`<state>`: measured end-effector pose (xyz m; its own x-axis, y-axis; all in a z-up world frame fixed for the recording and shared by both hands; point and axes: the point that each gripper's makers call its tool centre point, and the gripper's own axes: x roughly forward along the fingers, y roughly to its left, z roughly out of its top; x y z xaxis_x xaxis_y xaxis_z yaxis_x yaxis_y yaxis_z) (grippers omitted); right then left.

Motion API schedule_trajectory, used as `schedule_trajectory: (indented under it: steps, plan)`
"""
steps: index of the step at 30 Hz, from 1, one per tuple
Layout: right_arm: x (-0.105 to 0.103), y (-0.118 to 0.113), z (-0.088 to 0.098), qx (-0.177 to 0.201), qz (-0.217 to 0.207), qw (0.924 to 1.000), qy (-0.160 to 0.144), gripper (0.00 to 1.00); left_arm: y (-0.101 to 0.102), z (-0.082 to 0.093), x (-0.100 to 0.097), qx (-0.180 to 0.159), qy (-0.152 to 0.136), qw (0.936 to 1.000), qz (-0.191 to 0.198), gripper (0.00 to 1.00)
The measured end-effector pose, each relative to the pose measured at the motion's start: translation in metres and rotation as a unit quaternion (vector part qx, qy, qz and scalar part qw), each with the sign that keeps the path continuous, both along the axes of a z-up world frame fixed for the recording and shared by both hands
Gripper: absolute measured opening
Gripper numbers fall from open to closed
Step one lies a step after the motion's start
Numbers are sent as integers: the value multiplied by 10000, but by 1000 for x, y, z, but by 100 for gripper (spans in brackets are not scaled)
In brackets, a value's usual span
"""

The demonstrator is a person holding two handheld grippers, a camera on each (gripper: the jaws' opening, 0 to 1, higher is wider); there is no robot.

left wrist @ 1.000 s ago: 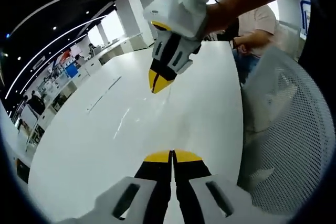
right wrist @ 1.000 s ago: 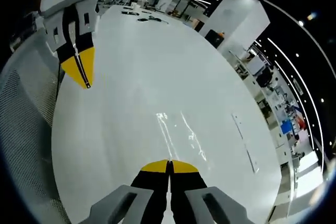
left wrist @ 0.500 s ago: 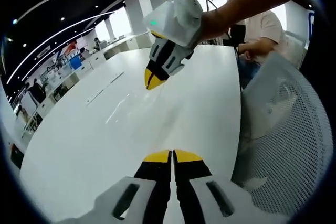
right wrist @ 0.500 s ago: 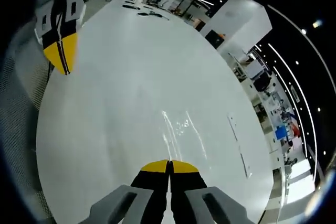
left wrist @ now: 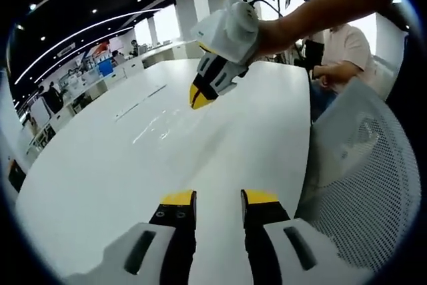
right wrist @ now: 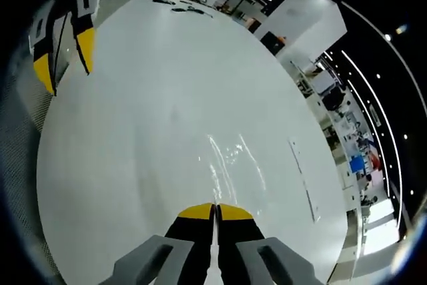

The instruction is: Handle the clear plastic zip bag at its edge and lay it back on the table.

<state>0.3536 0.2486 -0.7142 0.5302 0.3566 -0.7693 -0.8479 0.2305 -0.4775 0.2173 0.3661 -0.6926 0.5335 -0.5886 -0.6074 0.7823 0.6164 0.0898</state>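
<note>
Left gripper view: left gripper (left wrist: 218, 199) has just spread its jaws, so the zip bag (right wrist: 227, 158) lies released mid-tabletop (left wrist: 87, 178); right gripper (right wrist: 215, 212) is pressed together.

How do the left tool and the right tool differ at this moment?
The left tool has its jaws parted, with white table showing between them; the right tool has its jaws together. The left tool holds nothing, while the right tool appears shut on the clear zip bag's edge, though that film is hard to make out. Both have yellow tips on black jaws and hang over the same table.
</note>
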Motion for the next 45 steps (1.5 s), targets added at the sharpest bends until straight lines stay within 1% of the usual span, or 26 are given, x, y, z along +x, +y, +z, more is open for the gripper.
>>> schedule_trajectory:
  steps: [1,4,5,6,7,11,13,15,18,21,23,25,30,32,34,37,38,40,41,43,45]
  plan:
    - [1,0,0,-8,-11,10000,-4,0,0,1,0,-22,20,10000,38,32]
    - [6,-1,-2,13,-110,9999,16,0,2,1,-1,-138,108,9997,169,38]
    - [7,-1,-2,20,-146,9999,15,0,3,1,-1,-216,187,9992,289,40]
    - [8,-1,-3,33,-177,9998,20,0,3,1,-1,-258,239,9988,327,43]
    - [9,-1,-3,47,-249,9997,25,0,3,2,-1,-288,225,9987,355,47]
    - [10,-2,-5,65,-427,9990,62,0,6,3,-3,-314,245,9982,448,55]
    - [12,-3,-9,54,-508,9986,110,0,9,2,-3,-414,360,9968,589,62]
    - [14,-4,-9,54,-541,9985,119,0,16,2,1,-471,369,9960,669,66]
    - [17,-3,-9,55,-568,9983,116,0,17,1,-2,-476,387,9957,697,65]
    - [18,-1,-11,41,-558,9984,116,0,21,-1,-2,-391,348,9966,644,63]
    - [19,-1,-11,34,-590,9982,120,0,18,-1,-5,-382,343,9967,633,62]
    - [21,-2,-12,42,-627,9979,140,0,20,-2,-4,-378,329,9968,627,61]
    - [27,-5,-19,26,-729,9971,224,0,17,-4,-9,-348,324,9972,580,59]
    - [27,-7,-20,-7,-755,9969,227,0,17,-5,-9,-297,316,9976,547,58]
    - [26,-7,-22,20,-813,9962,296,0,17,-6,-10,-289,309,9976,544,59]
    - [22,-5,-21,101,-820,9960,331,0,14,-1,-12,-286,285,9977,552,58]
    - [22,-4,-22,121,-811,9960,350,0,16,0,-11,-267,276,9978,547,58]
    - [18,-3,-27,223,-918,9939,570,3,17,0,-11,-252,271,9978,541,58]
    - [18,-2,-26,263,-913,9939,560,4,14,1,-14,-243,270,9979,536,58]
    - [16,-1,-27,405,-989,9919,682,5,17,1,-13,-217,272,9980,534,58]
    - [13,0,-29,471,-993,9911,755,7,14,2,-16,-208,277,9980,521,57]
